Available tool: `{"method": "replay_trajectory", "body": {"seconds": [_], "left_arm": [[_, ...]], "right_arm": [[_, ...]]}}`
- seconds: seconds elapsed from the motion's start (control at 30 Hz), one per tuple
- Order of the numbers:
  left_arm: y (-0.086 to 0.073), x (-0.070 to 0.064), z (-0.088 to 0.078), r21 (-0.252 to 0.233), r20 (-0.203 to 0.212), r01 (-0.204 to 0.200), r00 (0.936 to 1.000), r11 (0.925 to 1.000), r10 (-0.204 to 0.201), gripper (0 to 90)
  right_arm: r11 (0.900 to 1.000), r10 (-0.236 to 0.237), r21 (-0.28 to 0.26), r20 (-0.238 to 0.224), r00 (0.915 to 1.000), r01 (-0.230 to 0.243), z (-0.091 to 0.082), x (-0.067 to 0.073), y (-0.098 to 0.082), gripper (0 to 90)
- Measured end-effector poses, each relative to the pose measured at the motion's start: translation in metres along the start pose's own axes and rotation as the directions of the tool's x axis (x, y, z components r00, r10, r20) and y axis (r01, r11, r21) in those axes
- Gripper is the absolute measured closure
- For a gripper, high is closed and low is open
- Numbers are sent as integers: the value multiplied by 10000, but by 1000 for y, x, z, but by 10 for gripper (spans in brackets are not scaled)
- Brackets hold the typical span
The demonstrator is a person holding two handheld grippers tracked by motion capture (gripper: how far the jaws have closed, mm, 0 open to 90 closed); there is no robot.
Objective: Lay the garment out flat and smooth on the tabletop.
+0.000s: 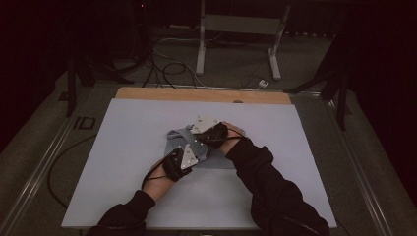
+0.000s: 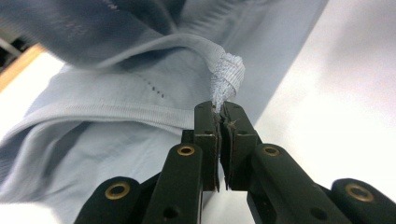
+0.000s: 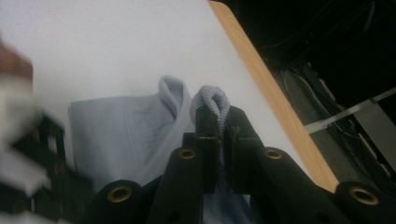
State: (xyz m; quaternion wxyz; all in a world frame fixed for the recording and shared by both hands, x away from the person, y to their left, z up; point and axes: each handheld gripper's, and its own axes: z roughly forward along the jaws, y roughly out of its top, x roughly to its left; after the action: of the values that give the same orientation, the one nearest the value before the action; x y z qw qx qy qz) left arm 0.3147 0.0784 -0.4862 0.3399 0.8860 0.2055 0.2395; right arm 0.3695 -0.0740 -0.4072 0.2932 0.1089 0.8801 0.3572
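A light blue garment [image 1: 173, 138] lies bunched at the middle of the white table top [image 1: 123, 191]. My left gripper [image 1: 196, 149] comes in from the near left and my right gripper [image 1: 195, 132] from the right; they sit close together over the cloth. In the left gripper view, the left gripper [image 2: 219, 113] is shut on a twisted bit of the garment's ribbed hem [image 2: 227, 74], and the cloth [image 2: 116, 102] hangs off to the left. In the right gripper view, the right gripper [image 3: 219, 119] is shut on a folded loop of ribbed hem [image 3: 211, 99], with the rest of the garment [image 3: 121, 126] lying on the table beneath.
A wooden strip [image 1: 201, 95] runs along the table's far edge. Beyond it, cables [image 1: 167, 69] and a metal stand [image 1: 236, 29] rest on the dark floor. The left gripper's body shows blurred at the left of the right gripper view [image 3: 28, 158].
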Motion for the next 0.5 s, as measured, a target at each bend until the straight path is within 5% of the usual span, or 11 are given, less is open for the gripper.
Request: {"method": "replay_trajectory", "body": {"seconds": [0.27,0.5], "left_arm": [[-1,38,-26,334,-862,75,9963,9994,-46,865],[-2,55,-45,460,-1295,-73,9915,9989,132,866]], "right_arm": [[9990,307,-334,123,9995,-302,-25,-14,-19,853],[9971,398,-642,-29,9992,-399,-47,-20,-45,853]]}}
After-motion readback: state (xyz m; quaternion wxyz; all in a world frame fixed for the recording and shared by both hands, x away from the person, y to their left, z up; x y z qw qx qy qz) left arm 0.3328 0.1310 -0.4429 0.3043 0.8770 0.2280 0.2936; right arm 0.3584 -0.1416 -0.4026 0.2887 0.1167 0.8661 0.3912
